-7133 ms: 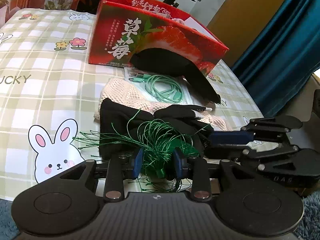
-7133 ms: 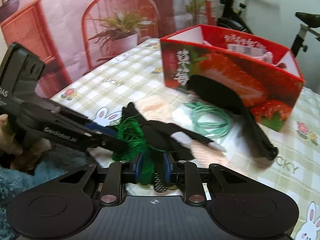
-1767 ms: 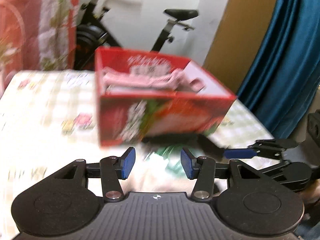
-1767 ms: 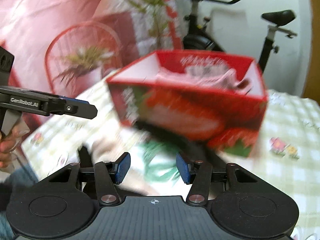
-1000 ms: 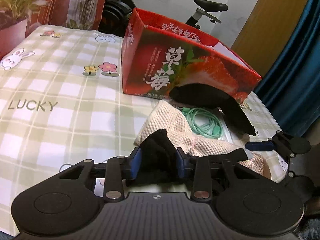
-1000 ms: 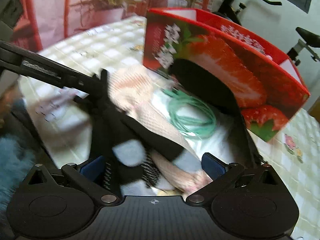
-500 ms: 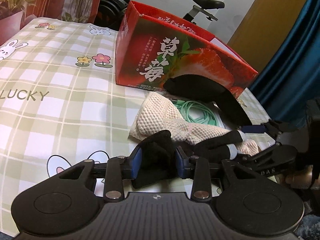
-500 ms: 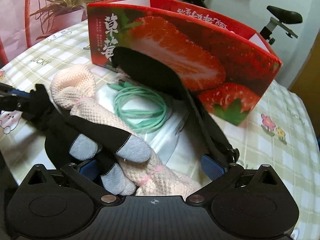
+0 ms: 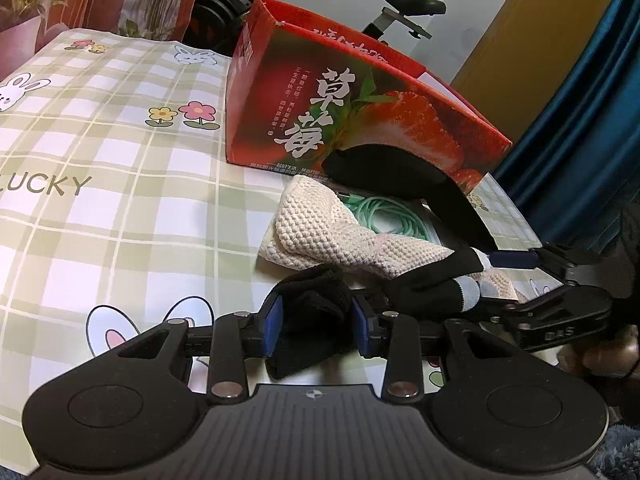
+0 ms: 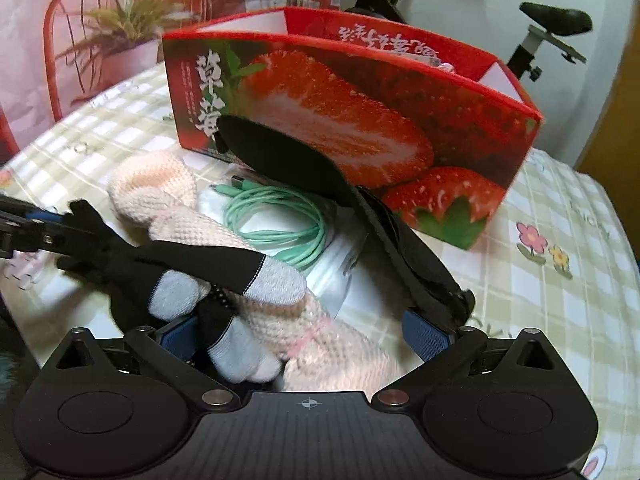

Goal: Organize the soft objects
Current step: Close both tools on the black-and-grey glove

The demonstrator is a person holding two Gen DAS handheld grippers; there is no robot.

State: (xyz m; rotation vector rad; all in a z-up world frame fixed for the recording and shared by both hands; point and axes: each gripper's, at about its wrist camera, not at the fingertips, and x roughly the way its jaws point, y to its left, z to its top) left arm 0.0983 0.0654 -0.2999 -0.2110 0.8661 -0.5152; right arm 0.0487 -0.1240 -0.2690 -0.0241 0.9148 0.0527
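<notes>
My left gripper [image 9: 316, 322] is shut on the cuff of a black glove [image 9: 308, 300] with grey fingertips [image 10: 276, 276], held just above the checked table. My right gripper [image 10: 304, 334] is open wide, its jaws around the glove's grey fingertips and the end of a cream knitted piece [image 10: 332, 356], touching neither clearly. The knitted piece also shows in the left wrist view [image 9: 320, 224]. A red strawberry box [image 9: 360, 108] stands behind, open at the top, also in the right wrist view [image 10: 400, 120].
A coiled green cable [image 10: 280, 220] lies on a clear plastic bag [image 10: 340, 268]. A black eye mask [image 10: 288, 160] with a strap leans against the box. An exercise bike [image 10: 552, 28] stands behind the table. The checked tablecloth [image 9: 100, 200] stretches to the left.
The green tinsel held earlier is gone from view. My left gripper has closed on the black glove and drawn it left. My right gripper has opened wide and come in over the glove's fingertips.
</notes>
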